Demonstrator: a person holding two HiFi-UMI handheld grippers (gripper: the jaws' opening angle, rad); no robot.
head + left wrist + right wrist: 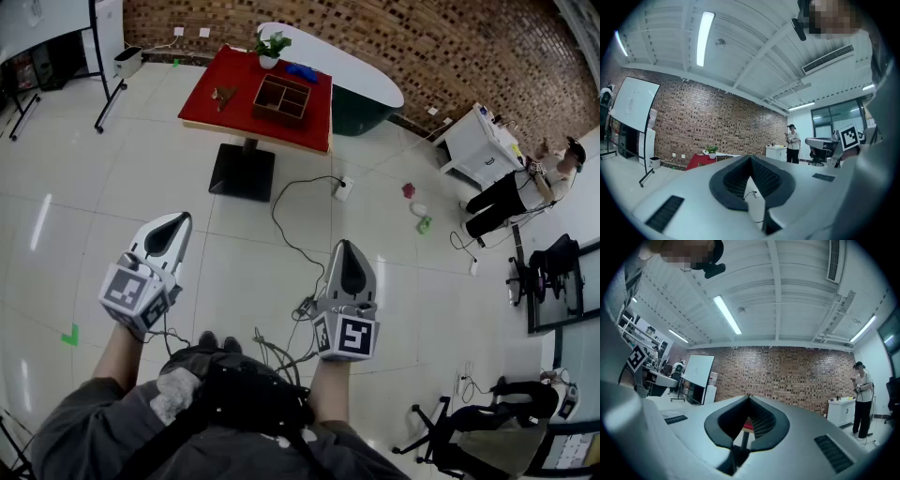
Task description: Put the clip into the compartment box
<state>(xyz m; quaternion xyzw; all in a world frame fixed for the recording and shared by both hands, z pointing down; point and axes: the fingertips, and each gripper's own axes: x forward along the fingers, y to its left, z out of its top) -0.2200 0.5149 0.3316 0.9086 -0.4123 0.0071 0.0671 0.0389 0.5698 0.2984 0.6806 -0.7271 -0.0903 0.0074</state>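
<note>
A brown wooden compartment box (281,99) sits on a red table (211,105) far ahead across the floor. To its left lies a small brown object (223,95), too small to tell whether it is the clip. My left gripper (173,226) and right gripper (351,249) hang close to my body, well short of the table. Both are shut with nothing between the jaws. In the left gripper view the left gripper (751,157) points toward the red table (696,161). The right gripper view shows the right gripper (749,397), its closed jaws meeting at the tip, and the red table (747,425) behind them.
A potted plant (270,46) and a blue item (302,70) are on the red table. A black cable (286,234) trails over the tiled floor. A white oval table (347,70) stands behind. A person (525,192) sits at the right by a white cabinet (478,145).
</note>
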